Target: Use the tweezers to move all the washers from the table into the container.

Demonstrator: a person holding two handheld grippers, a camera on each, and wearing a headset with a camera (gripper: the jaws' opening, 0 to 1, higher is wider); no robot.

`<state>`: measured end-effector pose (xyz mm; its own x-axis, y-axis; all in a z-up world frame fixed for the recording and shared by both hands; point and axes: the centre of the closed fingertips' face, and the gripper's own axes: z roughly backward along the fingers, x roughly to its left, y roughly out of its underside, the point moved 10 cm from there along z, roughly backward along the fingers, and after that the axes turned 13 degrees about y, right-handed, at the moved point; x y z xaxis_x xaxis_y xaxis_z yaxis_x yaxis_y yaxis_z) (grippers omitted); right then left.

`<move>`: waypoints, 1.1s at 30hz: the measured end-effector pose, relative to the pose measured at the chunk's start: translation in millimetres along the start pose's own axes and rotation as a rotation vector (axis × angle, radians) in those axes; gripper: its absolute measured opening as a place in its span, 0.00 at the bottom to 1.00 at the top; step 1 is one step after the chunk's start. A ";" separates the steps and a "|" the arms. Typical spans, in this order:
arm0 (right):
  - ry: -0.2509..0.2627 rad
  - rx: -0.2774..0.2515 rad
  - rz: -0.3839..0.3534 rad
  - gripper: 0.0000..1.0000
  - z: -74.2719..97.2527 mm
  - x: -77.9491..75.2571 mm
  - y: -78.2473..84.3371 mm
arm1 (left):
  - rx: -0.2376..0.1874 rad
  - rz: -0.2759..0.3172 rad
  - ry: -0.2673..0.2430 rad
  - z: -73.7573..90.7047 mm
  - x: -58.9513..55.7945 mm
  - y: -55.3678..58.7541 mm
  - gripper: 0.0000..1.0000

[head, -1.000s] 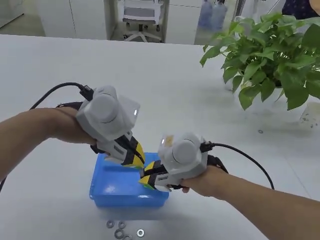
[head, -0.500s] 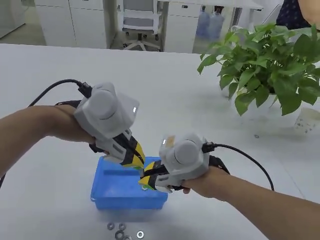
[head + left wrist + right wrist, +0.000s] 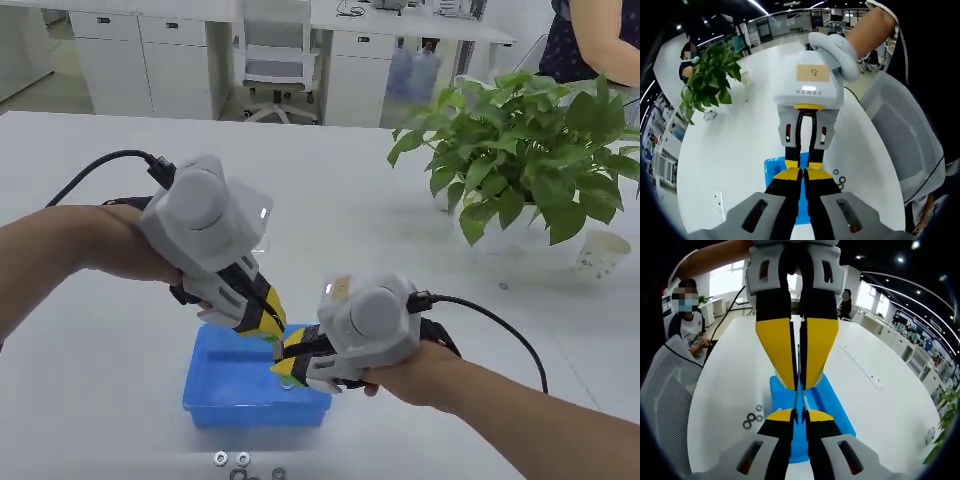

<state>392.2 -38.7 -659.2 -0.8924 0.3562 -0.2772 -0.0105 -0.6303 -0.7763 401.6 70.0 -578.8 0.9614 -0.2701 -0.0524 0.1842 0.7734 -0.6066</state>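
- The white table (image 3: 400,230) spans the scene from near to far, with office cabinets and a white chair (image 3: 275,60) beyond its far edge.
- A leafy green plant (image 3: 520,150) stands on the far right of the table. A small paper cup (image 3: 602,253) stands just to its right.
- The left gripper (image 3: 268,322) comes in from the left, held in a hand with a black cable trailing off it. It slopes down to the right over the container. Its yellow-tipped jaws are clenched close on the thin tweezers.
- The right gripper (image 3: 285,365) comes in from the right and points left, tip to tip with the left one. Its jaws are also drawn nearly together, with the same thin strip running between them.
- The blue container (image 3: 225,390) sits near the middle of the table, directly under the meeting jaw tips. I cannot tell whether anything lies inside it.
- The tweezers (image 3: 799,365) show in the right gripper view as a slim metal line. They run straight from one gripper's jaws into the other's, above the container.
- The washers (image 3: 232,459) lie in a small cluster on the bare table, just on the near side of the container and outside it.
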 end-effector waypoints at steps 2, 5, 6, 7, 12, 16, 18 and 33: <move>0.002 -0.004 0.003 0.10 2.2 2.5 -1.5 | 0.001 0.001 0.000 1.4 -4.1 -1.9 0.06; 0.006 -0.015 0.007 0.10 6.4 8.2 -4.0 | 0.004 0.004 0.003 2.8 -10.4 -4.9 0.06; 0.009 -0.019 0.011 0.10 7.9 10.5 -4.6 | 0.007 0.004 0.002 3.2 -12.8 -5.9 0.06; 0.010 -0.022 0.011 0.10 9.1 12.2 -4.9 | 0.008 0.004 0.003 3.5 -14.6 -6.7 0.06; 0.012 -0.035 0.007 0.10 14.7 20.9 -4.8 | 0.016 -0.004 0.008 2.3 -24.8 -9.9 0.06; 0.010 -0.038 0.007 0.10 17.9 29.0 -2.3 | 0.016 -0.007 0.014 -1.4 -32.4 -10.4 0.06; 0.009 -0.037 0.007 0.10 18.9 32.0 -1.2 | 0.017 -0.008 0.016 -3.4 -35.2 -10.0 0.06; -0.003 -0.027 0.006 0.10 20.2 59.4 11.1 | 0.013 -0.005 0.031 -22.0 -56.8 -3.6 0.06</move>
<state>329.9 -38.4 -672.8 -0.8937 0.3502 -0.2806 0.0075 -0.6137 -0.7895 341.8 70.0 -591.2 0.9537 -0.2915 -0.0741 0.1917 0.7791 -0.5968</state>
